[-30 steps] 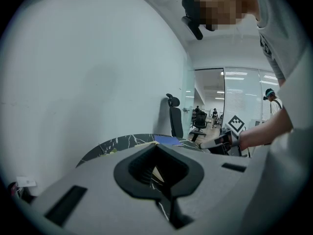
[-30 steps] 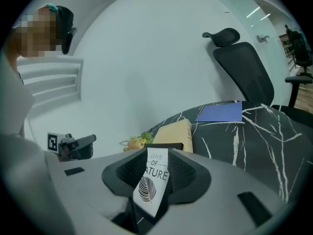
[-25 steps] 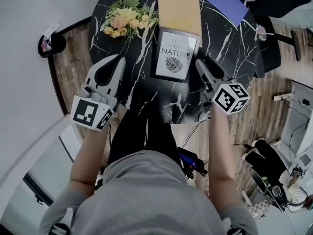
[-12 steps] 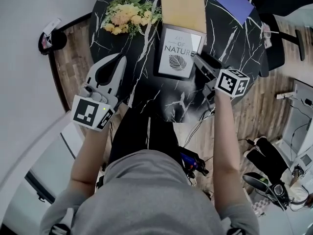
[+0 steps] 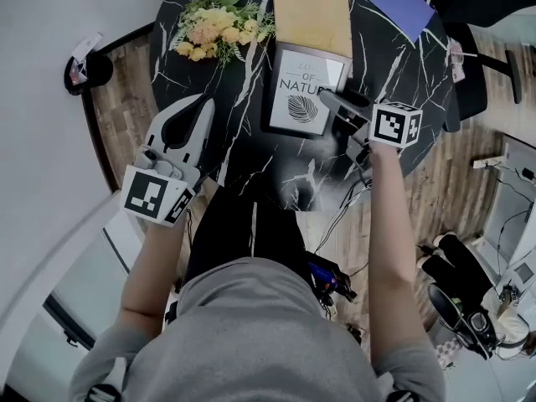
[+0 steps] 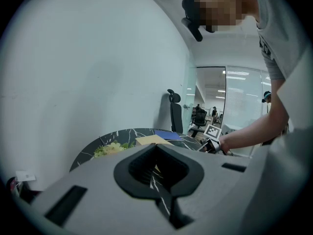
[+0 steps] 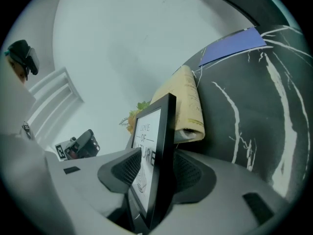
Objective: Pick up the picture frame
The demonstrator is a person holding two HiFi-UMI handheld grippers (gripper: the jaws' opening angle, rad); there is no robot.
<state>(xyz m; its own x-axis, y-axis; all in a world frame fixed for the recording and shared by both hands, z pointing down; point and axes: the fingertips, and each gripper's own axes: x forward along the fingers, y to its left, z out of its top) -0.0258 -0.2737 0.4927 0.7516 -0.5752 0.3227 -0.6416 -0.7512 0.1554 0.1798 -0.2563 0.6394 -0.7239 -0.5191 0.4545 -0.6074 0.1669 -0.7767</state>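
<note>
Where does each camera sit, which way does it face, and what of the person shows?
Head view: on the person's head, facing steeply down at the table; torso, left tool and right tool show.
Left gripper view: on the left tool, looking along its shut jaws across the table; the right forearm shows.
Right gripper view: on the right tool, facing the picture frame between its jaws; the left tool shows.
Shared: head and right gripper views both show picture frame and flowers.

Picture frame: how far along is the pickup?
Reaching looks done: the right gripper has its jaws on the picture frame at its edge. Gripping is in hand. Lifting is left; the frame seems to lie on the table. The left gripper hangs empty.
</note>
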